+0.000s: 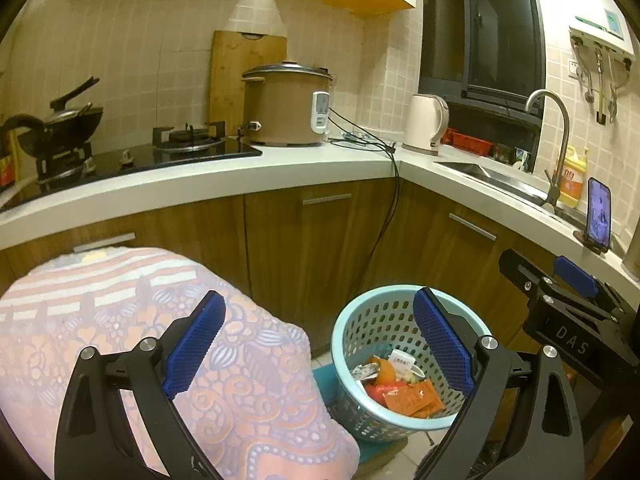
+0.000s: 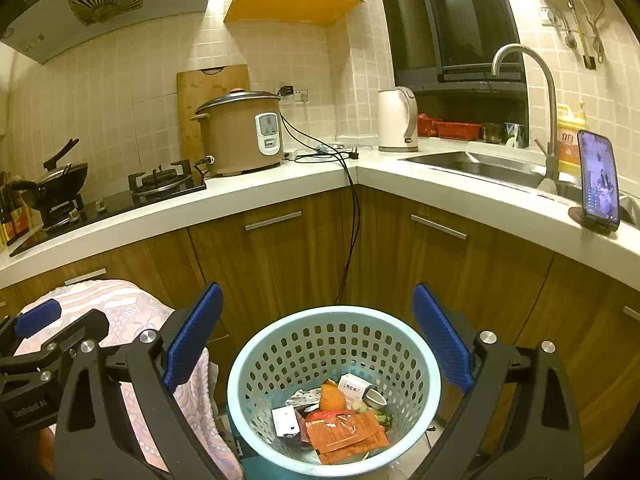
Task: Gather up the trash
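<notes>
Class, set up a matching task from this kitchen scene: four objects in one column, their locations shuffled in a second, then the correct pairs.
Objects:
1. trash basket
2. phone
3. rice cooker
4. wok

Places:
A. on the stove burner
B. on the floor, by the cabinets
C. propped on the counter edge by the sink
D. in front of the cutting board

Pairs: 1-B, 2-C, 3-D, 4-A

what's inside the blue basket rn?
The blue basket holds an orange packet, orange peel, a small white box and a white wrapper. Anything beneath that pile is covered.
</notes>
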Demonstrator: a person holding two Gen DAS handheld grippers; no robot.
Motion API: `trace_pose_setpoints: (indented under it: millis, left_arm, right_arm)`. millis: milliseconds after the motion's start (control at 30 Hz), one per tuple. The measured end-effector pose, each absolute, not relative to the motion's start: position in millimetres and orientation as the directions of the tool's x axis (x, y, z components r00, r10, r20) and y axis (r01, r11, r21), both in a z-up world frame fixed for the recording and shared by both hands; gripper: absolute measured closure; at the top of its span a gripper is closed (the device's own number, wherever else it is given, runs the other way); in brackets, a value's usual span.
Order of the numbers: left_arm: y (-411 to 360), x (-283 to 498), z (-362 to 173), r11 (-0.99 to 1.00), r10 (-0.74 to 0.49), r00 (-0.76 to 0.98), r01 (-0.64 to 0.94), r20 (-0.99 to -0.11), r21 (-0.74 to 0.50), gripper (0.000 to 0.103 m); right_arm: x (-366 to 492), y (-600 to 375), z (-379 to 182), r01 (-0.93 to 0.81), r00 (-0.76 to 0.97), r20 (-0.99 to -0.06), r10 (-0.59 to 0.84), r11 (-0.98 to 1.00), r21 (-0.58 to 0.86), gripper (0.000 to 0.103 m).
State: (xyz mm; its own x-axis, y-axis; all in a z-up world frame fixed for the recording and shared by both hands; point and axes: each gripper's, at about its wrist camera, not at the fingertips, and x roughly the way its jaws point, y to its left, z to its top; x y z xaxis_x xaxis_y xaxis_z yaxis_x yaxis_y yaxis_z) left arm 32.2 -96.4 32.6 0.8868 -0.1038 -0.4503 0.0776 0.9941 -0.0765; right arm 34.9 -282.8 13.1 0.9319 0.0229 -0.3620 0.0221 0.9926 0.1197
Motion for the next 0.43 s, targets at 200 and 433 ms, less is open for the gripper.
trace_pose_setpoints:
  millis: [200,433]
  left_arm:
    - [-108,42,32,0.996,-0.087,0.877,0.071,-0.473,-0.052,0.01]
    - [-110,53,26,0.994,-0.106,0.859,0.078,-0.501,-0.078,0.01]
  right_arm:
    - [43,-291,7,0.013,0.924,-0.379,0.042,0.99,0.141,0.012]
    - [52,-302,2,0.015,0.92,-0.391,0.043,0.99,0.143,0.012]
